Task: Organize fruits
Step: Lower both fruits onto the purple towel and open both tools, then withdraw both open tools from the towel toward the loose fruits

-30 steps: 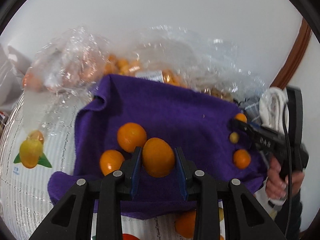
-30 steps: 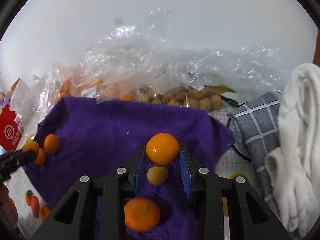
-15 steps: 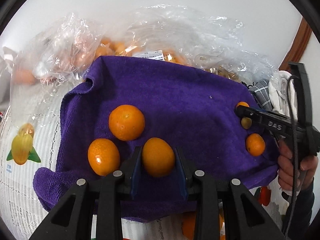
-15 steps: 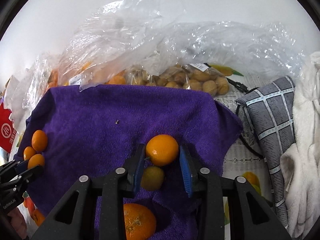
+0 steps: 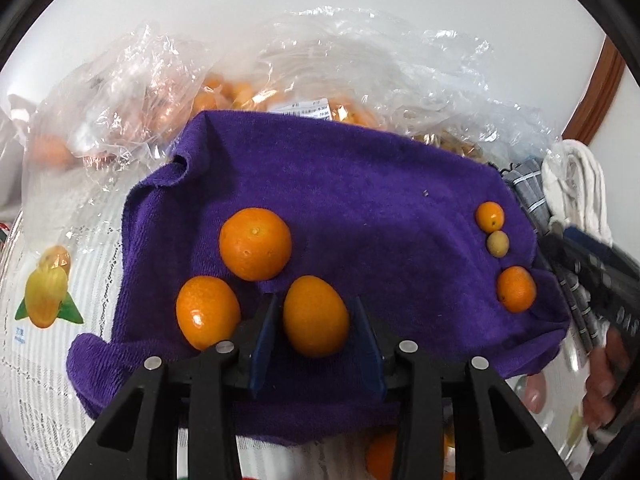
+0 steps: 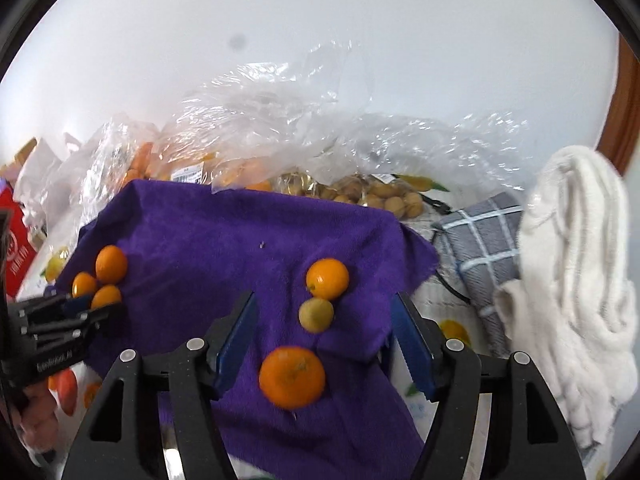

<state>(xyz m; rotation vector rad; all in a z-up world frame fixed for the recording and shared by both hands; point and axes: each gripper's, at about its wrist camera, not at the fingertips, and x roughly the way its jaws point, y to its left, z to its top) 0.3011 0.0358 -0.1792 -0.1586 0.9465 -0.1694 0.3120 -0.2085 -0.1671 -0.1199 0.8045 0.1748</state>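
Observation:
A purple towel [image 5: 360,184] lies spread on the table. On its left part sit a round orange [image 5: 255,243] and an oval orange [image 5: 208,312]. A third orange [image 5: 316,316] rests on the towel between the jaws of my left gripper [image 5: 315,302]. Those jaws are opening, with a thin gap on each side of the fruit. On the towel's right part [image 6: 200,240] lie an orange [image 6: 327,278], a small yellow-green fruit [image 6: 316,314] and a larger orange [image 6: 292,376]. My right gripper [image 6: 324,308] hovers over them, its jaws opening wide and touching nothing.
Clear plastic bags [image 5: 340,72] of oranges and small brown fruits [image 6: 384,196] are heaped behind the towel. A grey checked cloth [image 6: 476,240] and a white towel [image 6: 572,260] lie to the right. A red box [image 6: 16,248] stands at the left. A white wall rises behind.
The right gripper let go of its orange, spread its jaws wide and drew back from the three fruits. The left jaws parted slightly from their orange.

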